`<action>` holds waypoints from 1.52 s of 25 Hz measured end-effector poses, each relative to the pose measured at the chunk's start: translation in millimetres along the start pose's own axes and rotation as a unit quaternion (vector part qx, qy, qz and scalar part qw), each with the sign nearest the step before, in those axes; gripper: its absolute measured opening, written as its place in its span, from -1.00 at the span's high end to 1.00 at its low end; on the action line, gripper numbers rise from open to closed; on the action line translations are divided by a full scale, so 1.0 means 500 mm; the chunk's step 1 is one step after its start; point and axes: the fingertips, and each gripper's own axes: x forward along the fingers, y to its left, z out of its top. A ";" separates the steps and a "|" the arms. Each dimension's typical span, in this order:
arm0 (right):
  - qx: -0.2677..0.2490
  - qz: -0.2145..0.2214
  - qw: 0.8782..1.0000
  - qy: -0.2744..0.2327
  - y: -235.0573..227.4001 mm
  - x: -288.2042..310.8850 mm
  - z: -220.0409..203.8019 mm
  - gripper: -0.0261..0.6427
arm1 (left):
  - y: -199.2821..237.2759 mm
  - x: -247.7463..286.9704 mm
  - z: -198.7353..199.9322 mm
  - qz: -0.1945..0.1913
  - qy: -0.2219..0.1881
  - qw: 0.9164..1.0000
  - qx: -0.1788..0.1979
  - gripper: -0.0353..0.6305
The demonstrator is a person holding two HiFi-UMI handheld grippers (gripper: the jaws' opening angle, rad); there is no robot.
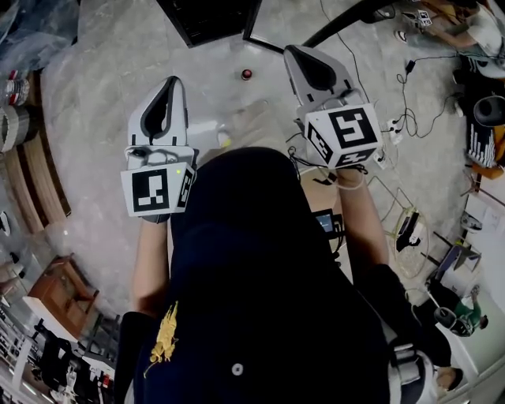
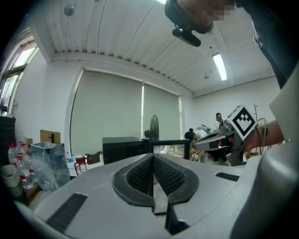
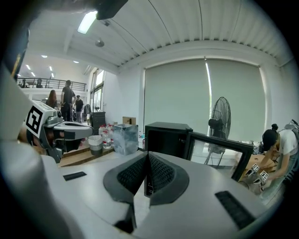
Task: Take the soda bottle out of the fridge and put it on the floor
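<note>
1. While the person stood over it, the soda bottle [image 1: 246, 125] was on the floor [image 1: 95, 102], out of the fridge [image 1: 209, 17]. It was see-through and faint, with a yellow end near the person, so I could not tell if it stood or lay.
2. From above, the bottle showed between the two grippers, in front of the fridge and well apart from it.
3. A small red thing [image 1: 247, 74] sat on the floor between the bottle and the fridge.
4. The left gripper [image 1: 171, 82] had its jaws pressed together, and nothing was between them.
5. The right gripper [image 1: 291, 51] had its jaws pressed together too, with nothing in them.
6. Both grippers pointed toward the fridge, one on each side of the bottle.
7. The fridge was a black box, and its glass door [image 3: 219, 150] hung wide open on the right.
8. A tall fan [image 3: 219, 122] stood behind the fridge door, near the big window blinds.
9. To the left of the fridge were a see-through bag [image 3: 125, 138], some water bottles [image 3: 106, 135] and a pale cup [image 3: 96, 142].
10. Black cables [image 1: 410, 87] ran over the floor on the right.
11. Some people stood far off on the left, and one person bent low on the right.
</note>
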 end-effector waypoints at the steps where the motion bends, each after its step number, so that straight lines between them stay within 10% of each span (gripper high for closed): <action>1: 0.001 0.000 1.000 0.001 0.001 0.001 -0.003 0.93 | -0.002 0.000 -0.003 -0.001 0.000 1.000 0.000 0.84; 38: 0.022 -0.023 0.999 0.032 -0.016 -0.003 -0.052 0.93 | 0.086 -0.036 -0.078 0.036 0.038 0.999 -0.003 0.84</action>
